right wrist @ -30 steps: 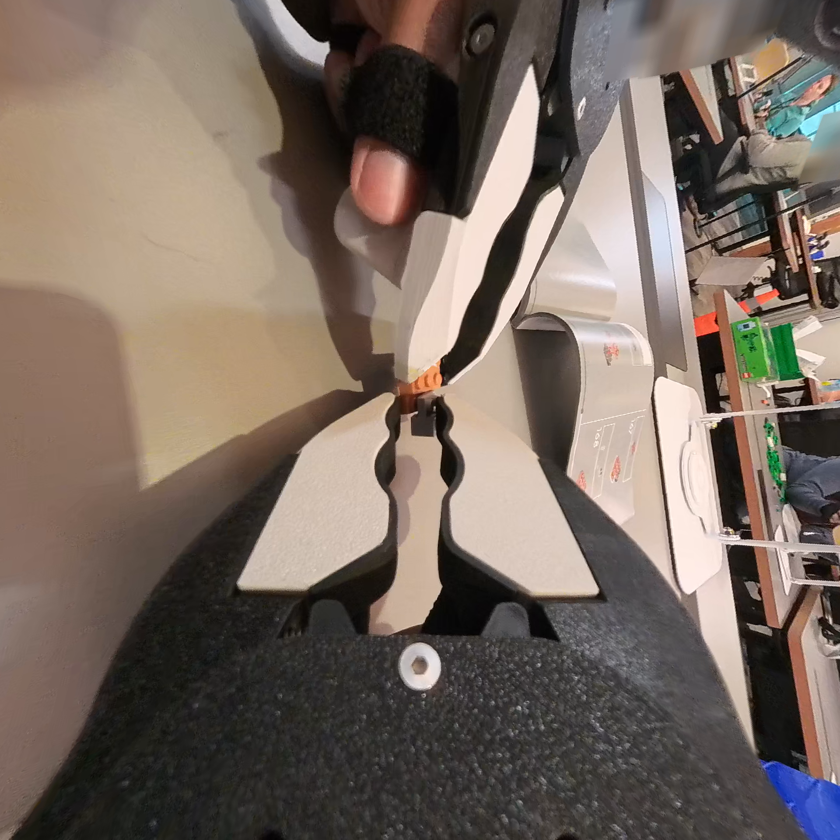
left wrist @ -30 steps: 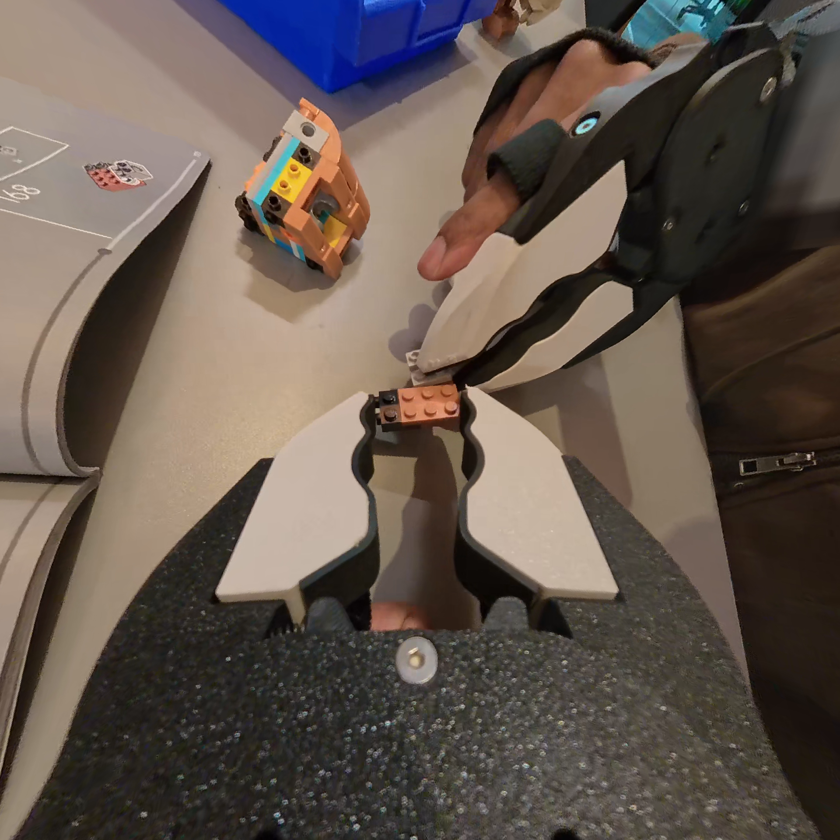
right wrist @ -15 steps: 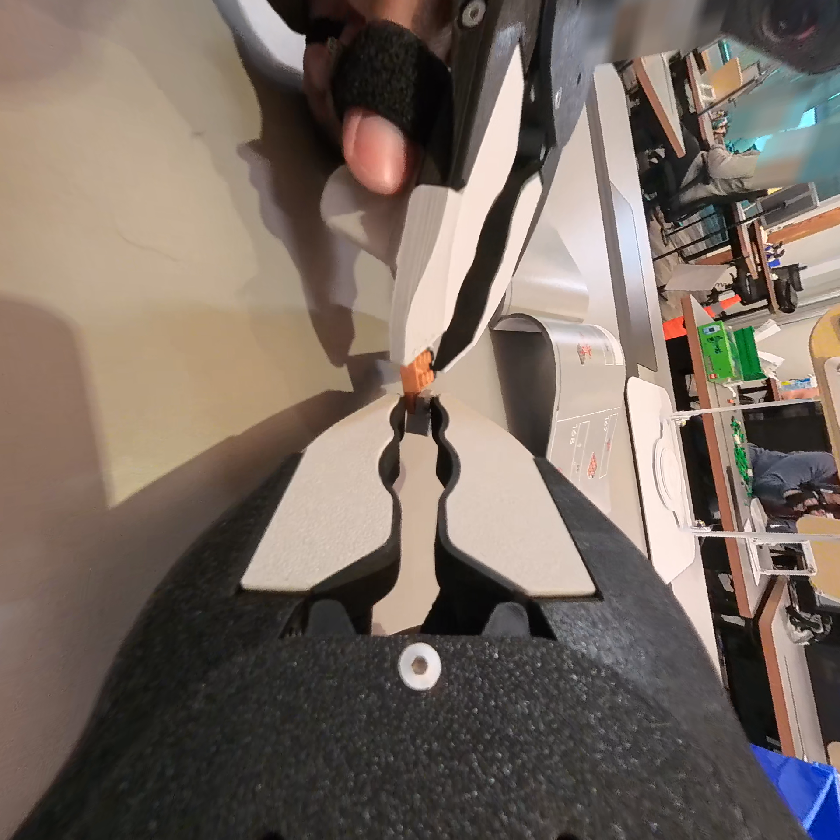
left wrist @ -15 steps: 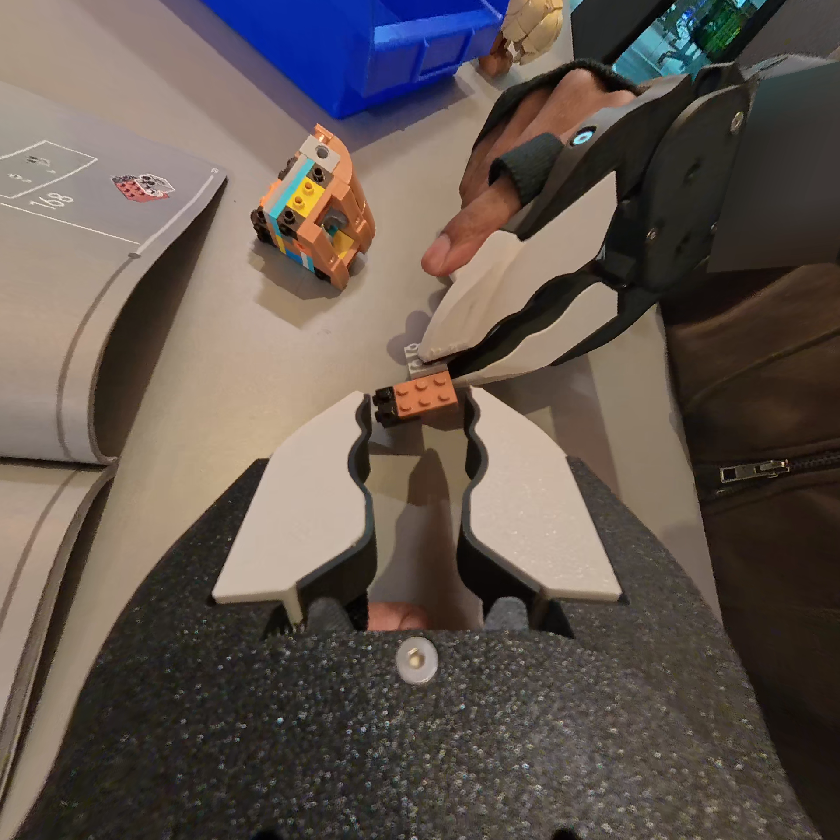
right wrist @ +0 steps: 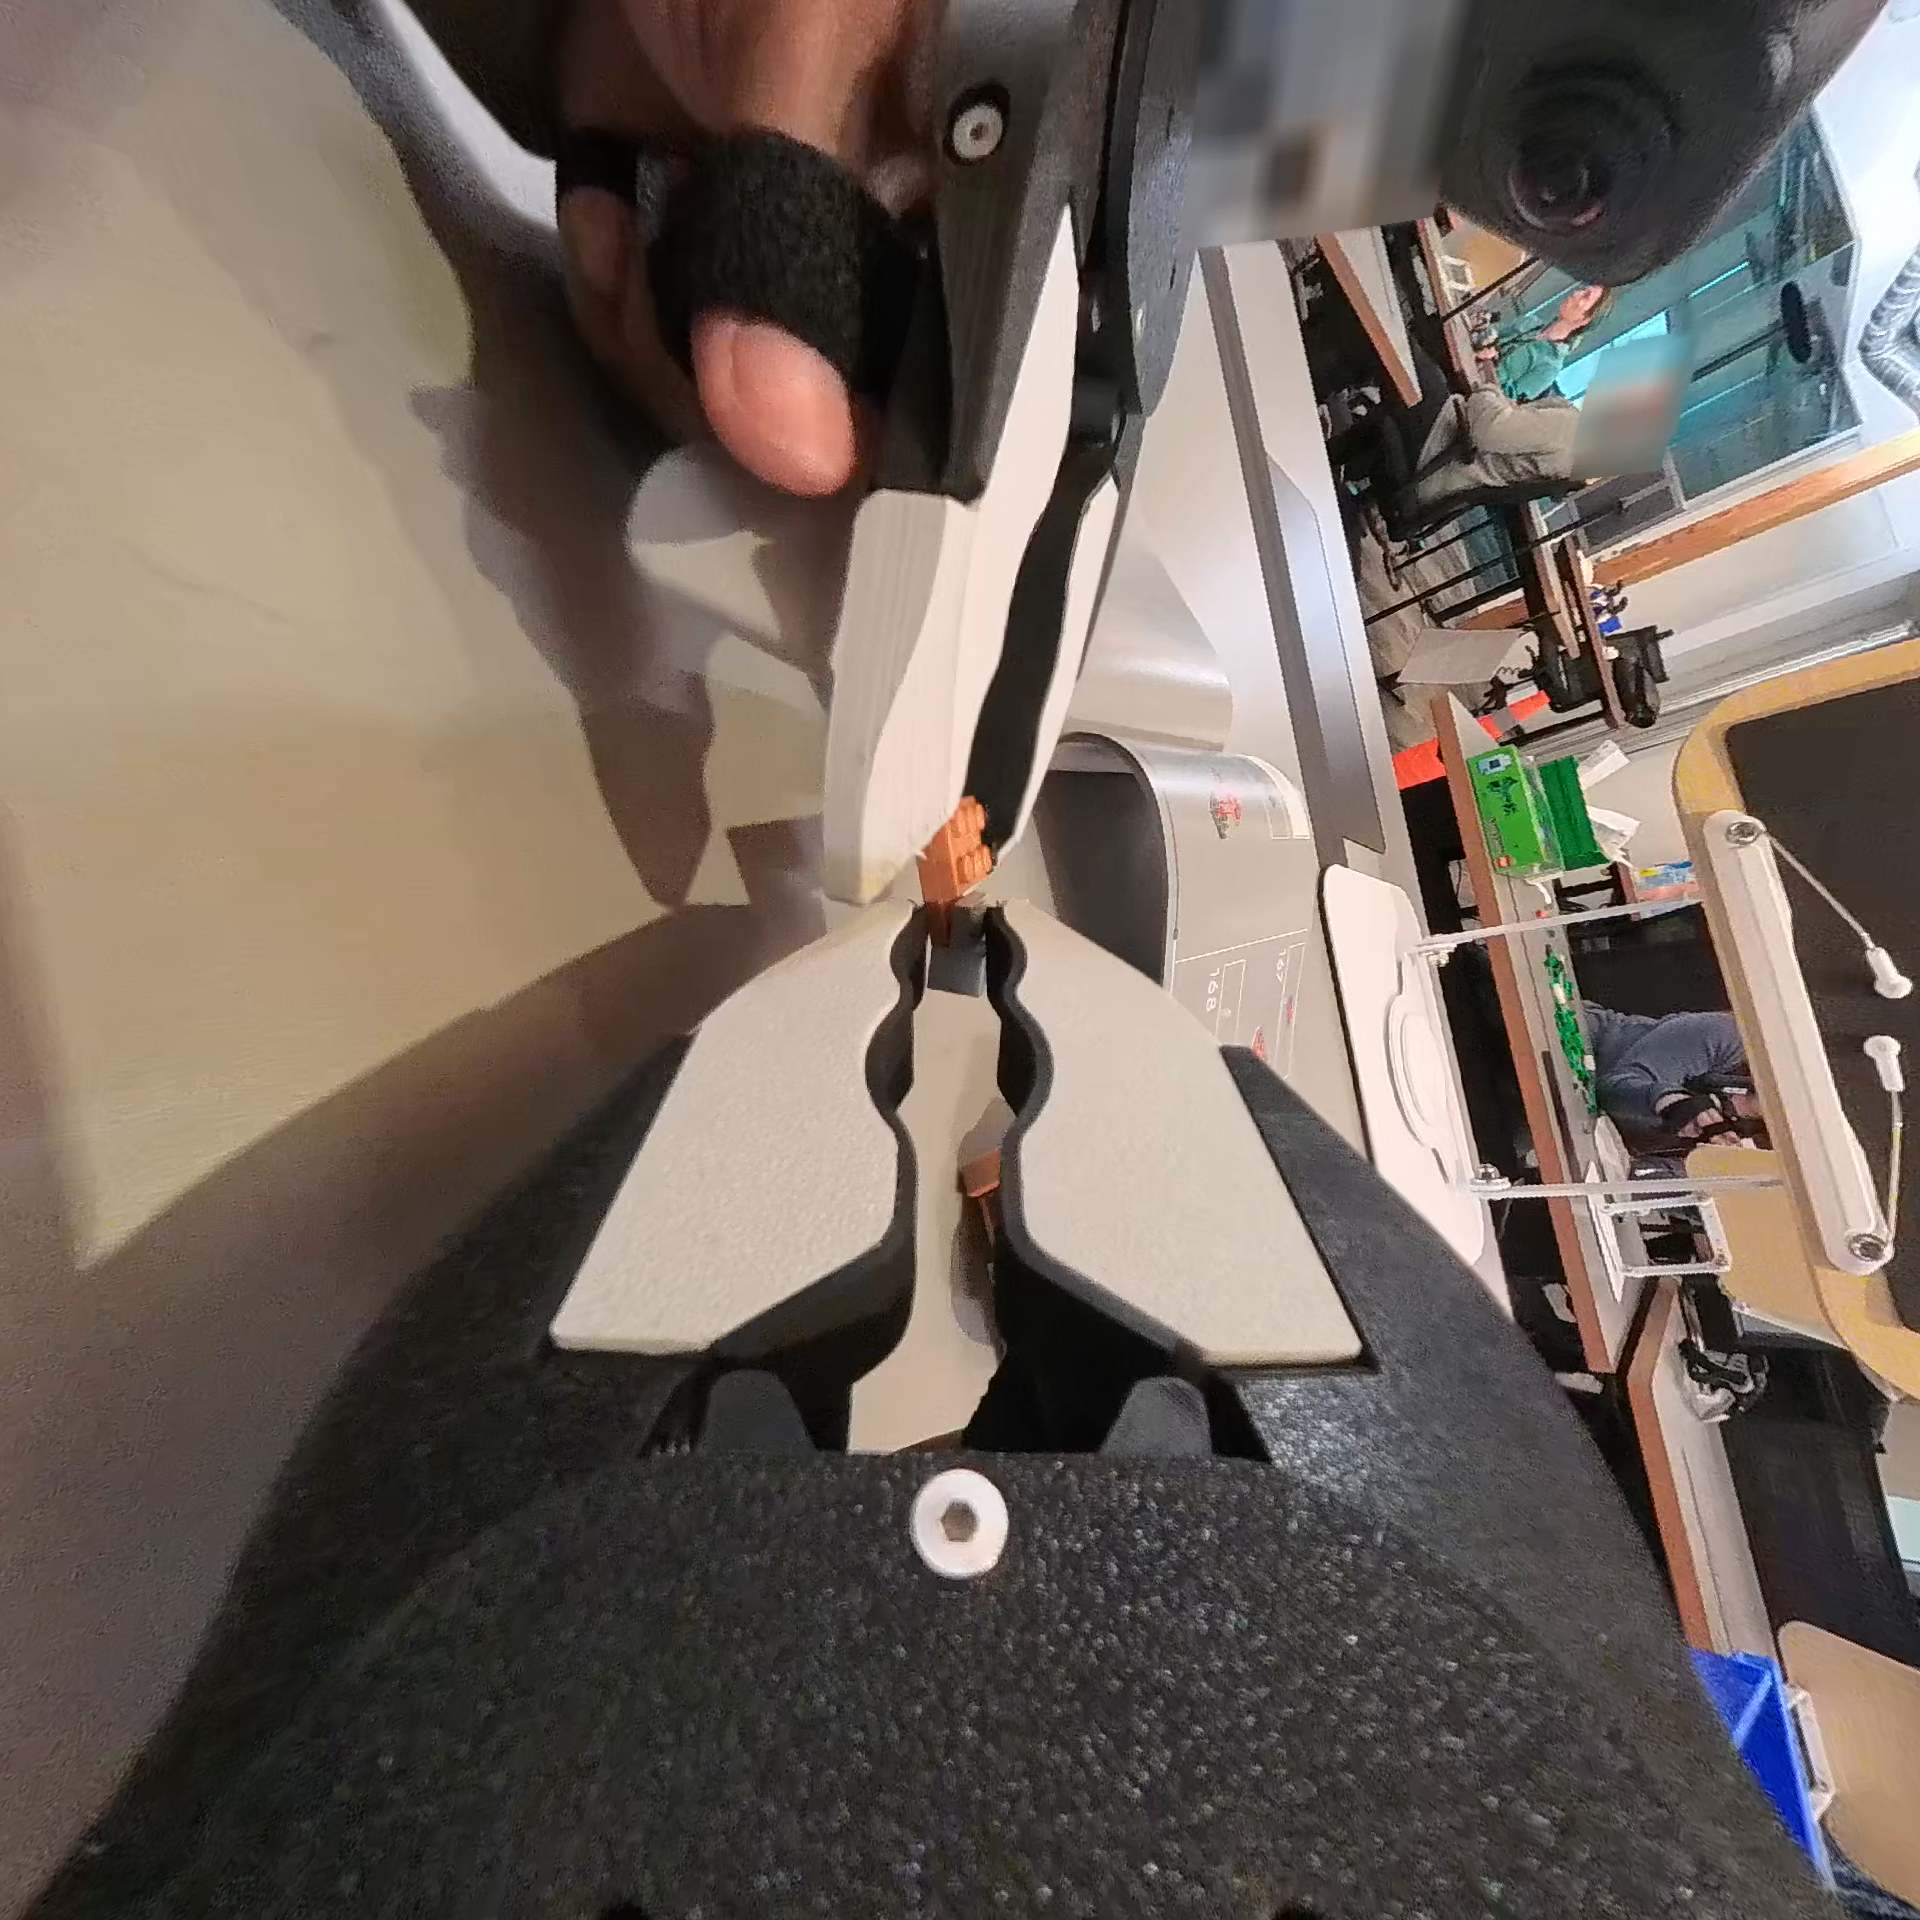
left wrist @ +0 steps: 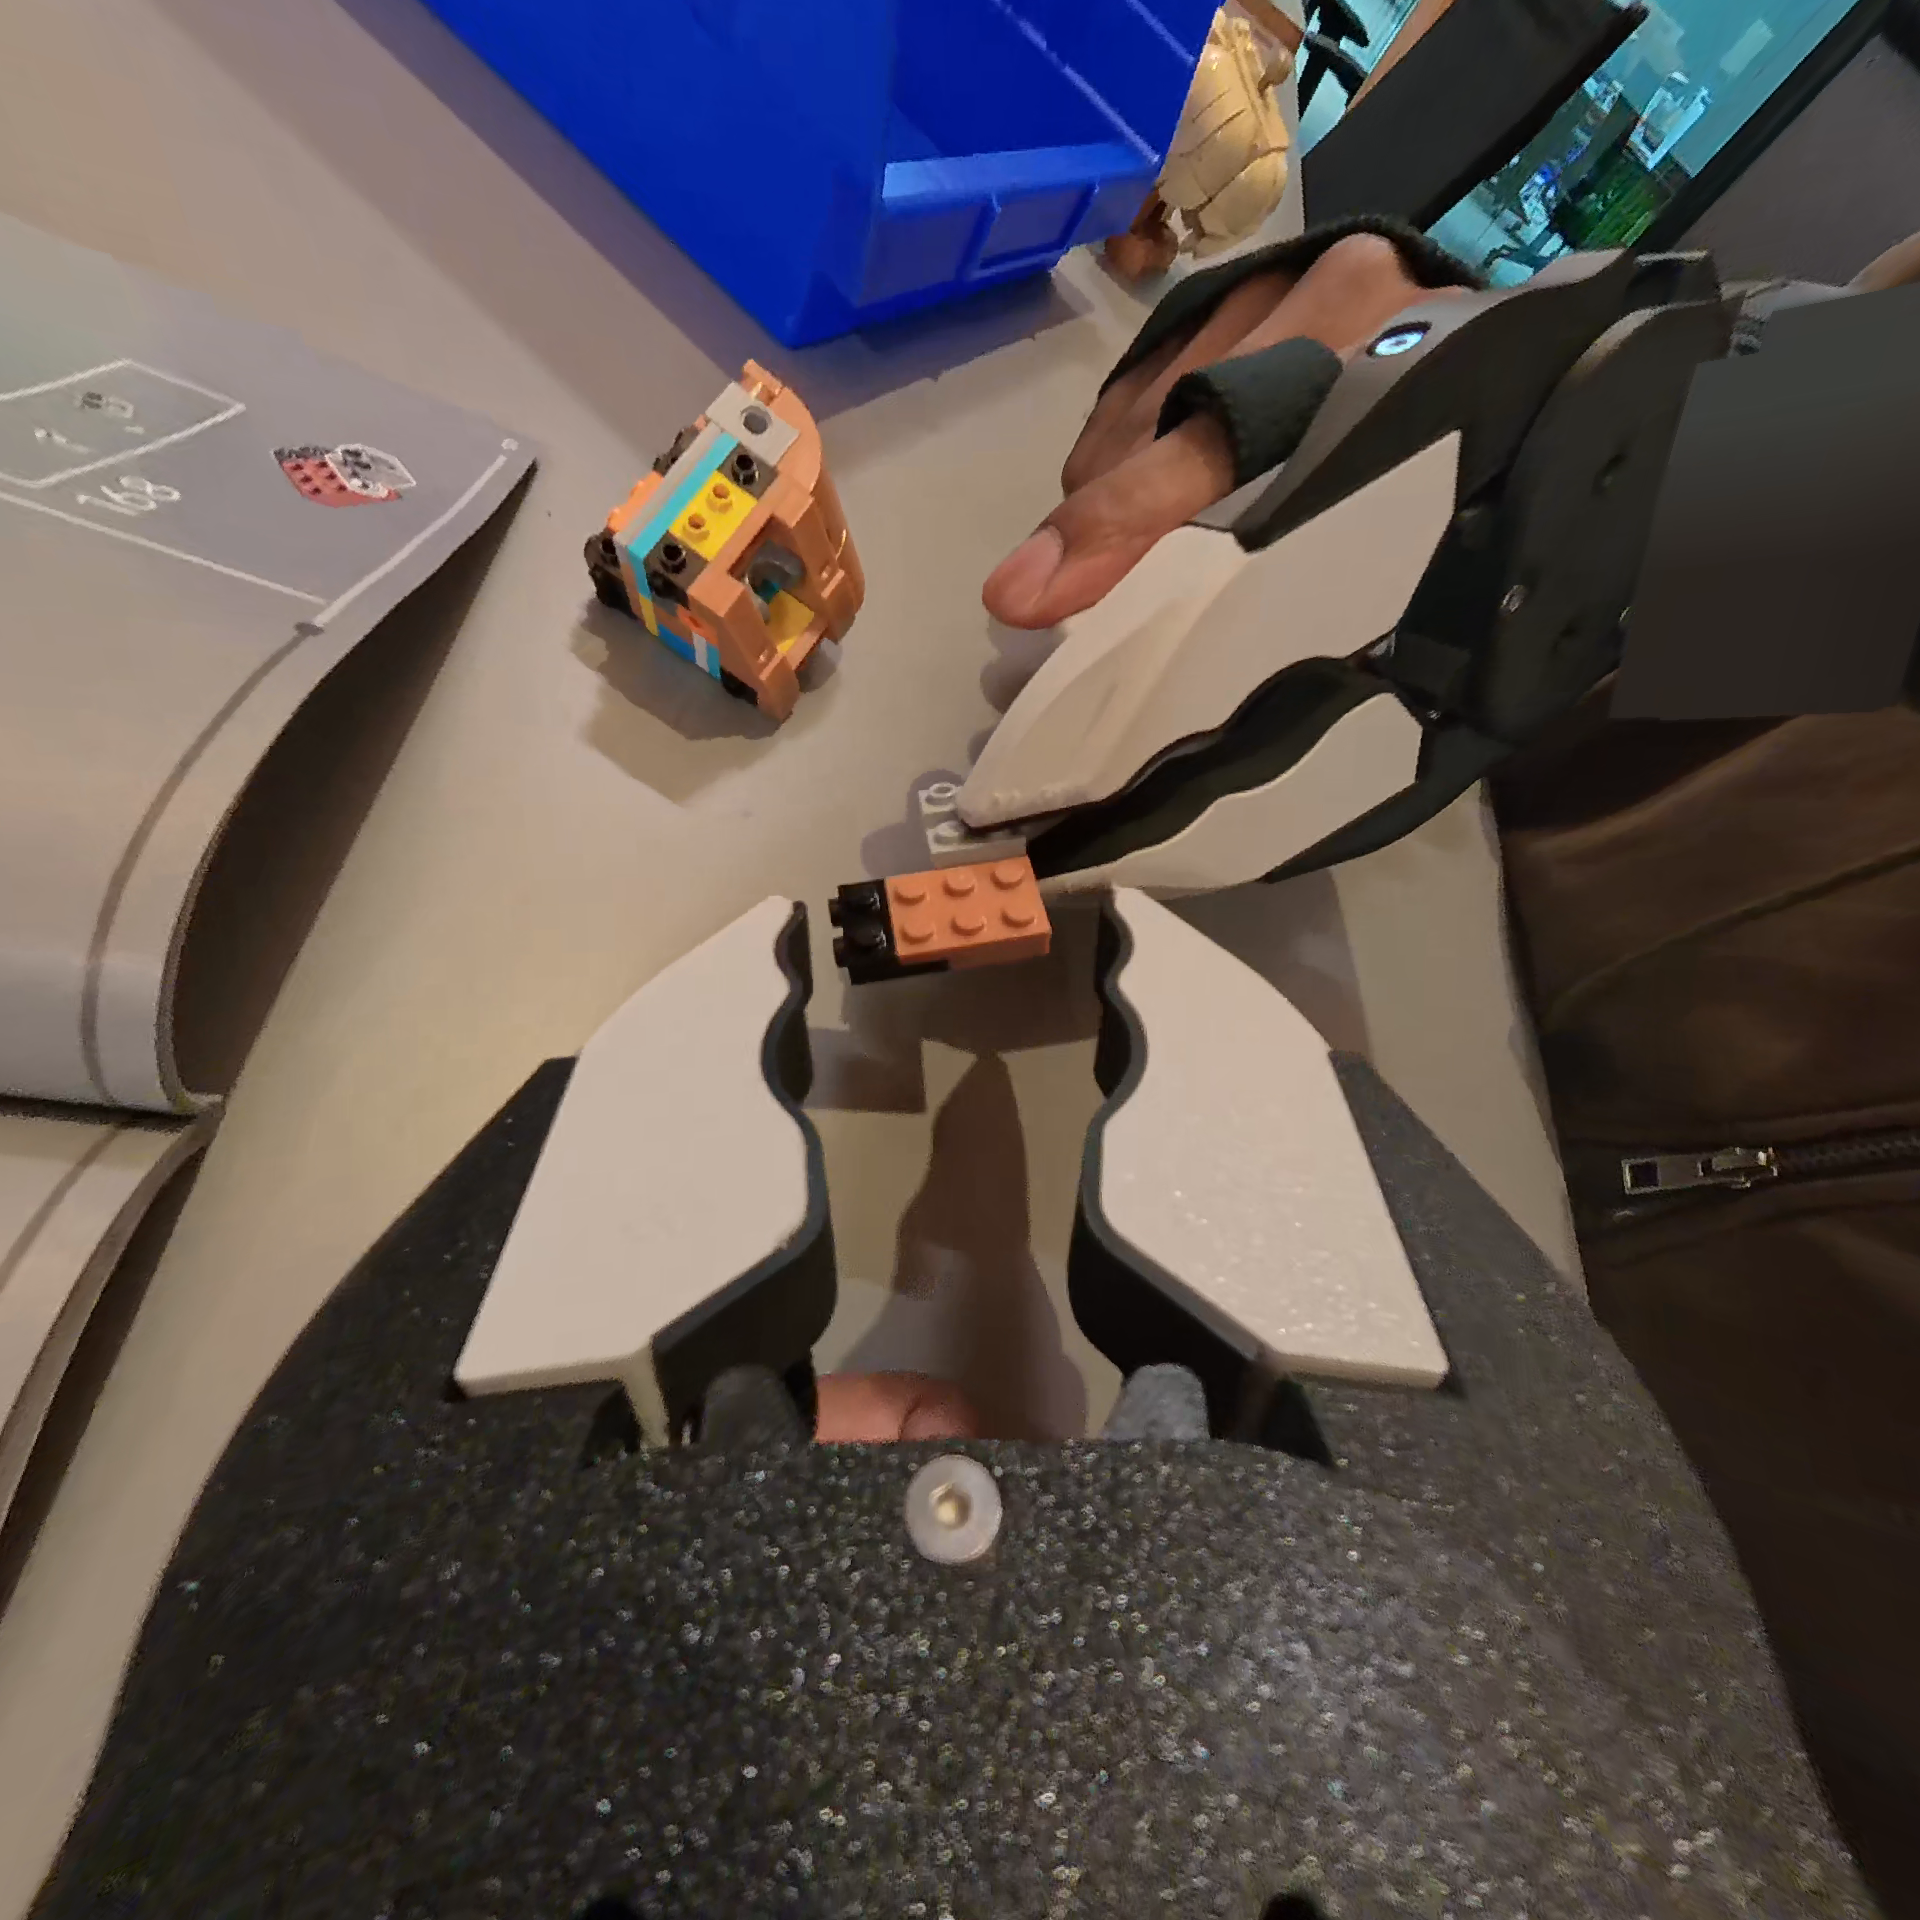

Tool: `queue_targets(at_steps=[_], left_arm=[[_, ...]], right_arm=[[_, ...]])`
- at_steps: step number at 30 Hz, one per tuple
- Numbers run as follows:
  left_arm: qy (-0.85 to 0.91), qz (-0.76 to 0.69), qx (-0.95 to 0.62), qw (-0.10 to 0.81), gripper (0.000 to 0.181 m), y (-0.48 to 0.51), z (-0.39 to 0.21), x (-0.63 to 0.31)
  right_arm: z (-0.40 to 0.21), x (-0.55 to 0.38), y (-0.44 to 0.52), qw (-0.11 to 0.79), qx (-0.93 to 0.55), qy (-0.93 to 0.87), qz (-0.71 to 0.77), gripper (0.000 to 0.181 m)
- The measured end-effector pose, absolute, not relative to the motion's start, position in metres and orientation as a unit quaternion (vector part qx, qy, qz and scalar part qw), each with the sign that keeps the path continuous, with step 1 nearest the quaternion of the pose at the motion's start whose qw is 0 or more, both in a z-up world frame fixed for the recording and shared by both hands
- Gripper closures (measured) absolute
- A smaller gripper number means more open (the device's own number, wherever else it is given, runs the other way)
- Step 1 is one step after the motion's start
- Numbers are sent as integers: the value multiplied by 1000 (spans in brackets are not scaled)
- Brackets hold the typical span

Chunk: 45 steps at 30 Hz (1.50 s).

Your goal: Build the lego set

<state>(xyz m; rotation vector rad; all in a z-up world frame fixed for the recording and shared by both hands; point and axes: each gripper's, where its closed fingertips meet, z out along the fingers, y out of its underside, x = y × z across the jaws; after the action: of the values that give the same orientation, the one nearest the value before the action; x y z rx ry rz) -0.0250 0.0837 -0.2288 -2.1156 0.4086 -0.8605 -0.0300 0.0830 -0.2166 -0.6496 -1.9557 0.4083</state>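
Note:
A small brick assembly [left wrist: 961, 914], an orange plate with a black piece on its left end and a grey piece behind, hangs just above the grey table [left wrist: 499, 862]. My right gripper [left wrist: 1008, 852] comes in from the right and is shut on its grey end. In the right wrist view the right gripper [right wrist: 956, 925] pinches the grey piece [right wrist: 956, 971], with the orange plate [right wrist: 961, 852] sticking out beyond. My left gripper [left wrist: 951, 920] is open, its fingers standing on either side of the assembly with a gap on both sides.
A partly built orange, yellow and teal model [left wrist: 727, 551] lies on the table beyond the grippers. An open instruction booklet [left wrist: 156, 644] lies at the left. A blue bin [left wrist: 831, 135] and a tan figure [left wrist: 1226, 177] stand at the back. A person's brown jacket [left wrist: 1714, 1039] fills the right. Only a small space, under 4 cm, lies between the two pairs of fingers.
My left gripper was shut on the orange plate and has opened off it. The right gripper keeps hold of the assembly.

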Motion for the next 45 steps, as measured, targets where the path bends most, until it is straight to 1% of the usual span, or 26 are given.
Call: queue_targets(at_steps=[4, 12, 15, 19, 32, 45], left_arm=[[155, -338, -824, 428, 142, 89, -222, -28], [171, -344, -804, 454, 142, 88, -214, -27], [191, -342, -792, 468, 142, 86, -209, -23], [196, -342, -790, 469, 142, 86, -209, -22], [196, -337, -783, 485, 142, 87, -205, -23], [198, -326, -786, 486, 142, 88, -206, -22]], right_arm=[[-212, -30, 87, 508, -261, -805, 161, 170], [-207, -29, 85, 509, -257, -801, 181, 170], [-205, -29, 84, 504, -262, -800, 194, 167], [-205, -29, 83, 502, -260, -800, 199, 166], [-200, -30, 85, 538, -230, -796, 156, 167], [-202, -30, 86, 543, -214, -802, 127, 168]])
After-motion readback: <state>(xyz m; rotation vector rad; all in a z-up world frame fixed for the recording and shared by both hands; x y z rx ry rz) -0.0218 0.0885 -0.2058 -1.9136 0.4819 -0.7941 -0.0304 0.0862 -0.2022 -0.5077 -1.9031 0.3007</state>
